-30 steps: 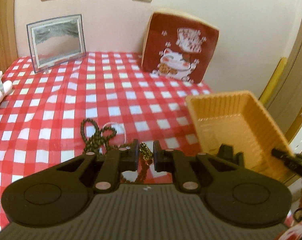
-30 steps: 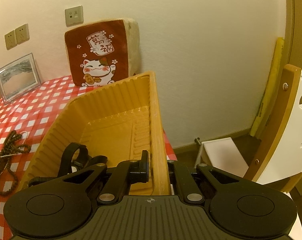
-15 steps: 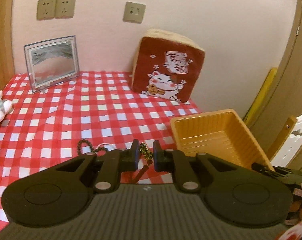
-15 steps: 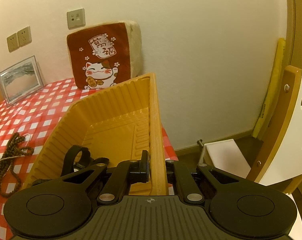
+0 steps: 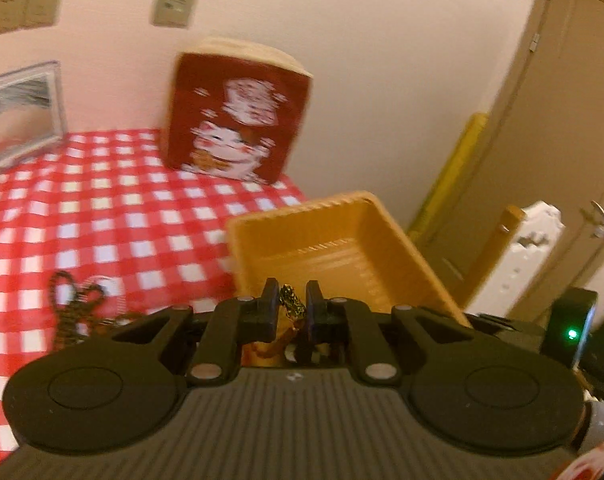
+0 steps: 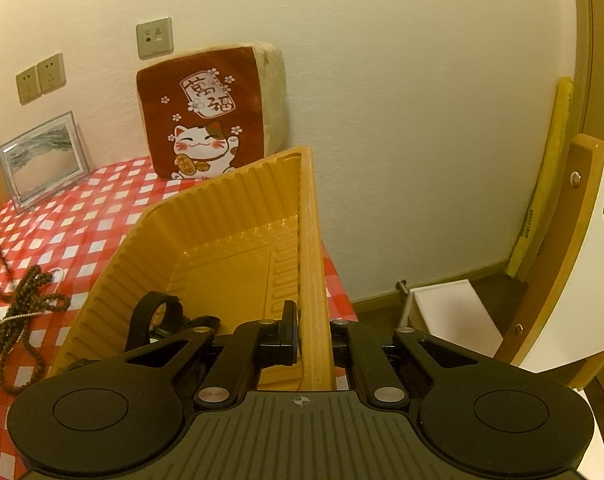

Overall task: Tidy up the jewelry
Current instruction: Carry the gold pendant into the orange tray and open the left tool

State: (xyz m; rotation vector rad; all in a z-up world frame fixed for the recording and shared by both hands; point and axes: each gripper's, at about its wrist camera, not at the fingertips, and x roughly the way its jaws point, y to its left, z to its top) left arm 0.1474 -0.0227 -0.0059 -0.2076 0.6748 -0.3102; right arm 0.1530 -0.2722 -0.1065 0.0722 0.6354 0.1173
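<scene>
Left gripper (image 5: 289,309) now before orange tray (image 5: 397,236), clamping gold beaded bracelet (image 5: 290,306)

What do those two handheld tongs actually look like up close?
Both the left tongs and the right tongs are matte black plastic: a ribbed grey-black body, two round discs, linkage arms with silver rivets, and flat fingers with blue-edged pads. A small crosshair marks each body.

You have a table under a red-and-white checked cloth (image 6: 102,224). Take the orange tray (image 6: 230,272) at its right edge as your mark: the lucky-cat cushion (image 6: 206,120) stands behind it by the wall, the framed picture (image 6: 42,160) far left of that, and the dark bead strand (image 6: 26,312) lies left of the tray.
</scene>
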